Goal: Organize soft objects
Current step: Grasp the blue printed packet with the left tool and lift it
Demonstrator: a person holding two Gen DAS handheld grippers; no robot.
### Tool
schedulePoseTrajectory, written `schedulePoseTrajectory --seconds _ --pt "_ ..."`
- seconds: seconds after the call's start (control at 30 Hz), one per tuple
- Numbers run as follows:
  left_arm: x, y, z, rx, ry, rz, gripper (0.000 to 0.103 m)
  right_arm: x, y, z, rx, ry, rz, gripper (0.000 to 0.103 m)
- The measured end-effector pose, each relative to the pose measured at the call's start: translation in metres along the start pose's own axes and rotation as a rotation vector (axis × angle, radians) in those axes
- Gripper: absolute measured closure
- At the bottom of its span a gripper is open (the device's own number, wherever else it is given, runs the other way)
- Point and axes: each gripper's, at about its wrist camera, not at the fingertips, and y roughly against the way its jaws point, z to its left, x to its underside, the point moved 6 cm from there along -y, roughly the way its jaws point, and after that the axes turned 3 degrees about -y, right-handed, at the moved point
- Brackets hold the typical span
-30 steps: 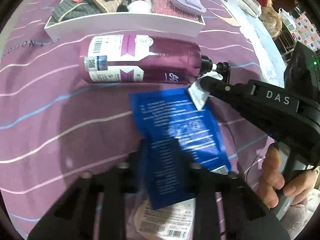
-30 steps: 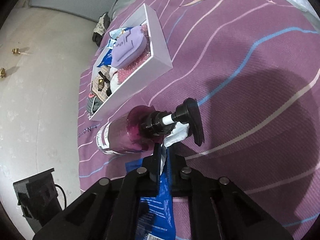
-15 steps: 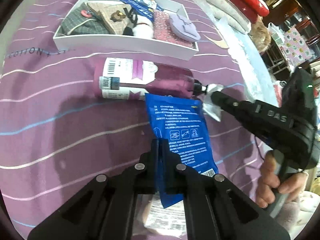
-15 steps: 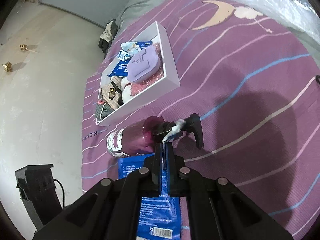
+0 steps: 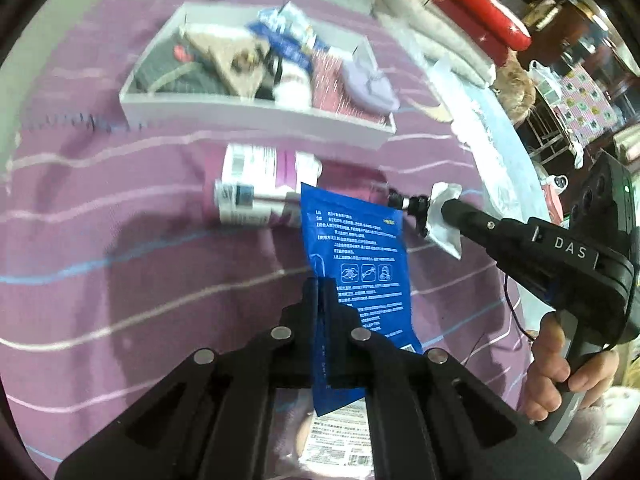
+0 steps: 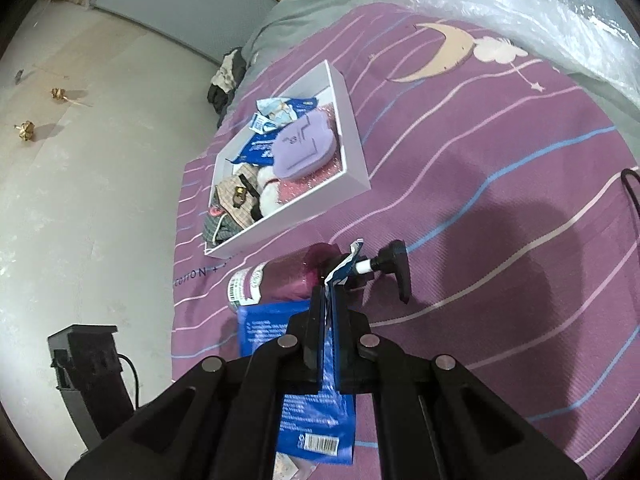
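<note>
A blue printed packet hangs above the purple striped bedspread, held at both ends. My left gripper is shut on its near edge. My right gripper is shut on its far white corner; the packet also shows in the right wrist view. A white tray further back holds a lilac pouch, plaid items and blue packets.
A purple pump bottle lies on its side between the packet and the tray, its black pump head pointing right. Another pale packet lies under my left gripper. Clear plastic sheeting lies at the bed's far side.
Both grippers have lifted the blue packet up off the bedspread and drawn back, so the bottle and the tray now sit further away. Both stay shut on the packet.
</note>
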Motion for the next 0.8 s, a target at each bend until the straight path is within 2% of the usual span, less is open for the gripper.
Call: schedulePoseTrajectory --seconds 0.27,0.5,0.8 --pt "-0.026 0.008 -0.011 -0.02 -0.087 -0.104 0.102 0.002 0.007 0.019 -0.026 0.043 -0.011 0.101" --pt "-0.046 0.014 -0.002 -0.009 -0.095 -0.132 0.102 0.005 0.006 0.034 -0.043 0.072 0.001 0.101" --pt "-0.077 0.021 0.015 -0.033 -0.077 -0.163 0.102 0.002 -0.01 0.051 -0.02 0.11 0.028 0.101"
